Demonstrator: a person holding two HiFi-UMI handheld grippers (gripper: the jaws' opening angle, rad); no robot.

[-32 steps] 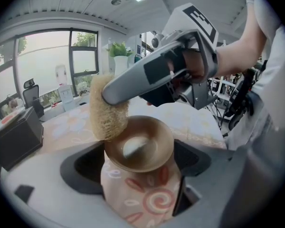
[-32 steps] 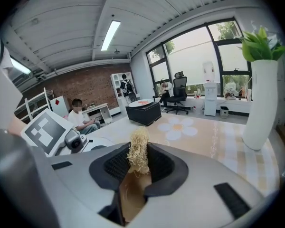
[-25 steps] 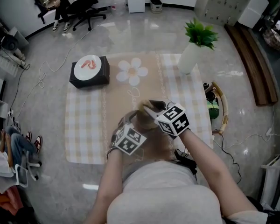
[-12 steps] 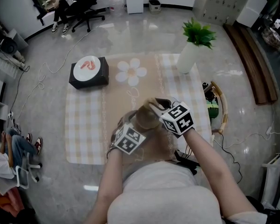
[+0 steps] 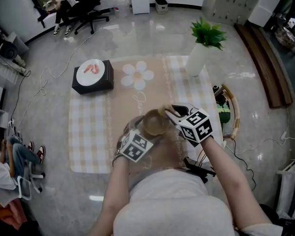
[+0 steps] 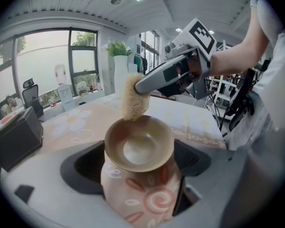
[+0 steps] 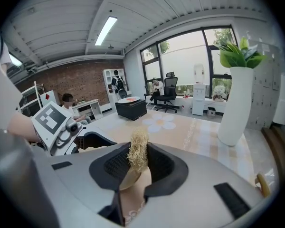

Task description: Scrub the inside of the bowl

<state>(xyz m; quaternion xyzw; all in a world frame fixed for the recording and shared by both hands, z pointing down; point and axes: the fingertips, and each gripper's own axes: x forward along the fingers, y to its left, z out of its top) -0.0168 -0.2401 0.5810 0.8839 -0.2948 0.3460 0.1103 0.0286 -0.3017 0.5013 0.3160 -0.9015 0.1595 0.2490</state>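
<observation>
- left gripper point(image 5: 140, 137) at lower centre of the head view; jaws clenched on the bowl point(image 5: 154, 123), gripping its pink swirl-patterned outside
- in the left gripper view the bowl point(image 6: 139, 144) sits mid-frame, tan inside facing the camera
- right gripper point(image 5: 171, 113) just right of the bowl in the head view; its jaws are clamped on a straw-coloured fibrous scrubber point(image 7: 138, 152), seen mid-frame in the right gripper view
- scrubber point(image 6: 134, 99) stands upright at the bowl's far rim, upper left of the bowl in the left gripper view; whether it touches the rim or sits just behind it I cannot tell
- both grippers are above the checked tablecloth point(image 5: 88, 132)
- black box point(image 5: 93, 76) with a white plate on top at upper left; white vase point(image 5: 196, 60) with a green plant at upper right; both well apart from the bowl
</observation>
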